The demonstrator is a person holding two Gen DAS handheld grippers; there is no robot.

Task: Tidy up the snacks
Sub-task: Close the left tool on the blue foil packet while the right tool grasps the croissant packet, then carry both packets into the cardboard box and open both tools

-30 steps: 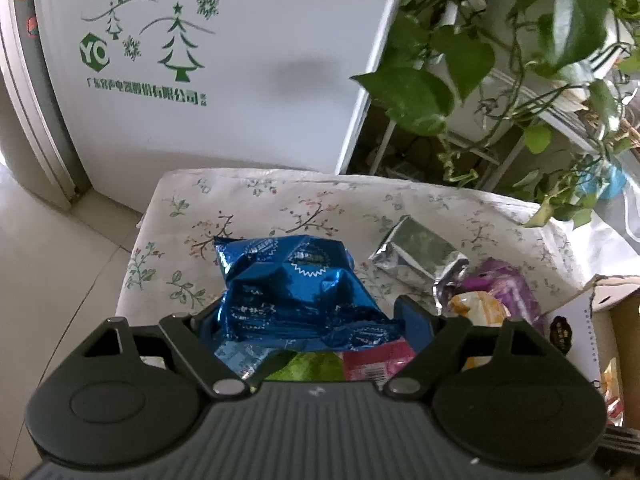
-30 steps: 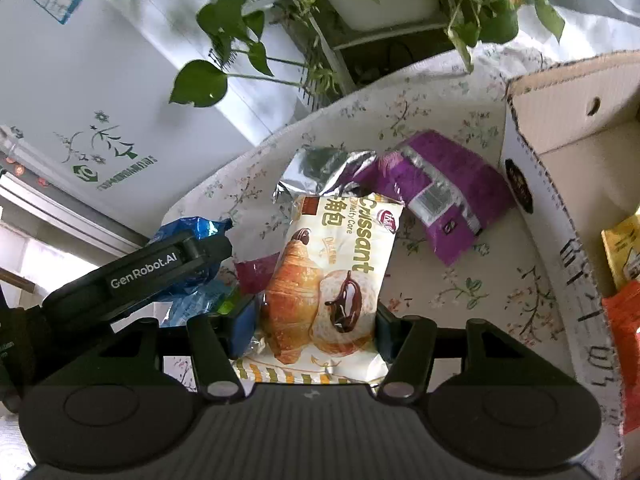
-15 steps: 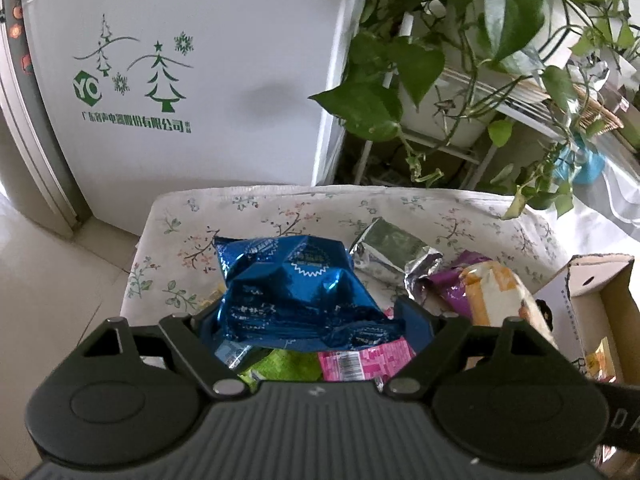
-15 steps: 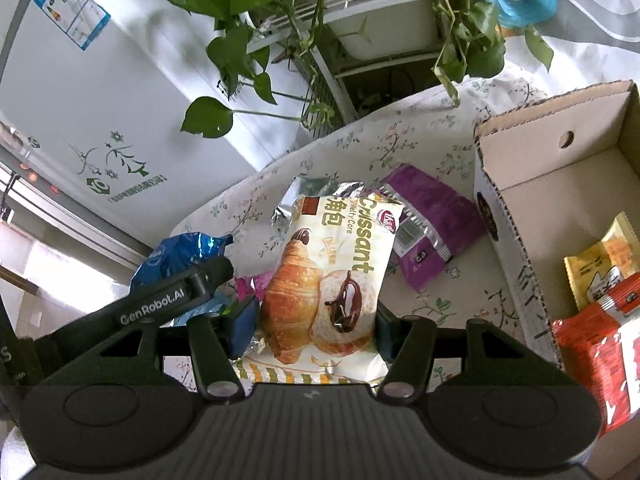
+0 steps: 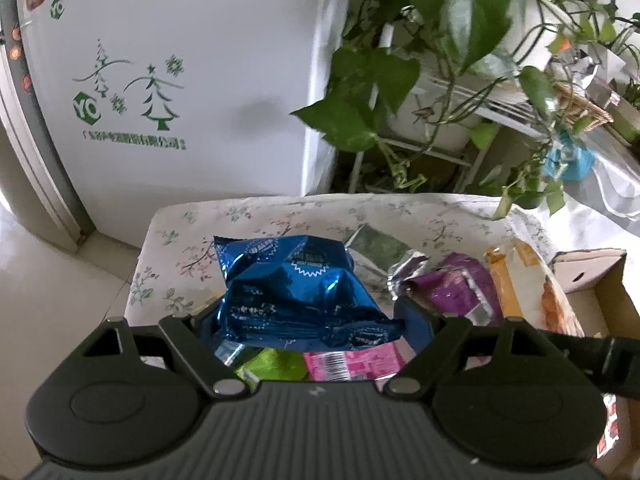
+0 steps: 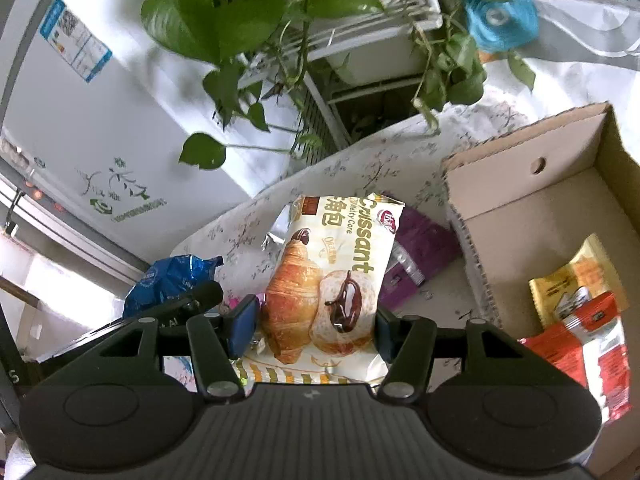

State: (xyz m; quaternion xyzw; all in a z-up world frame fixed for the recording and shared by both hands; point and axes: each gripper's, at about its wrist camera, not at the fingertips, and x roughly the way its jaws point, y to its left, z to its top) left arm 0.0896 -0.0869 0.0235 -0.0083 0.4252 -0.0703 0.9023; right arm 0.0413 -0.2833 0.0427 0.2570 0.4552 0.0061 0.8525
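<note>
Left wrist: left gripper (image 5: pixel 316 322) clamps blue foil packet (image 5: pixel 296 284); right gripper (image 6: pixel 314 320) clamps croissant pack (image 6: pixel 332 280) beside cardboard box (image 6: pixel 520 200)

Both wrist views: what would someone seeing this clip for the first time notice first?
Probably the two held packets: a crinkled shiny blue snack bag clamped in the left gripper, and a croissant packet gripped upright in the right gripper. Next, the open cardboard box to the right, with a yellow packet and a red packet already inside, and the trailing green plant behind the floral tablecloth.
</note>
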